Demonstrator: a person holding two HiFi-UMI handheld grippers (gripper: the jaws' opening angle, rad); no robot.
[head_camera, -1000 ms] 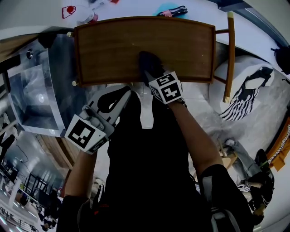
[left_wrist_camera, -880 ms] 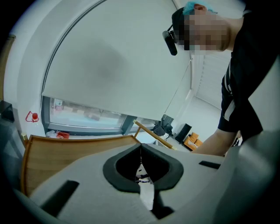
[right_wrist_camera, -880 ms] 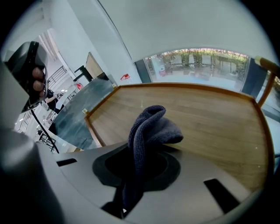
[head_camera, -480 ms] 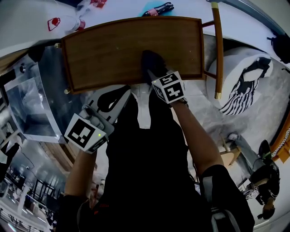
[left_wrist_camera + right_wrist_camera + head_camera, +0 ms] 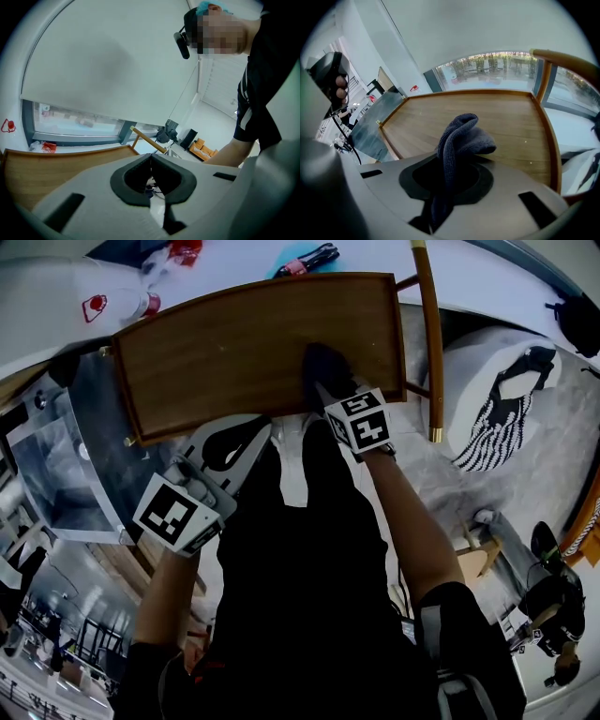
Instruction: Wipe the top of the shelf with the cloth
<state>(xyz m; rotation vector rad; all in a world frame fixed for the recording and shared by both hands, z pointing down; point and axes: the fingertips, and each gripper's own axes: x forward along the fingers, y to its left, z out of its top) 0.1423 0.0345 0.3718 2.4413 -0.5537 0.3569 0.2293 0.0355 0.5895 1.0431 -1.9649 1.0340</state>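
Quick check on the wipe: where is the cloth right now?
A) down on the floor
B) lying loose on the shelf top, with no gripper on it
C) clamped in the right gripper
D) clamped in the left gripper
C: the right gripper view shows the dark cloth pinched between the jaws of the right gripper over the wooden shelf top, while the left gripper is shut on nothing.

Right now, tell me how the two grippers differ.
The left gripper is shut on nothing; the right gripper is shut on the cloth. The right gripper reaches over the shelf; the left gripper hangs by its near edge. Both have their jaws together and carry a marker cube.
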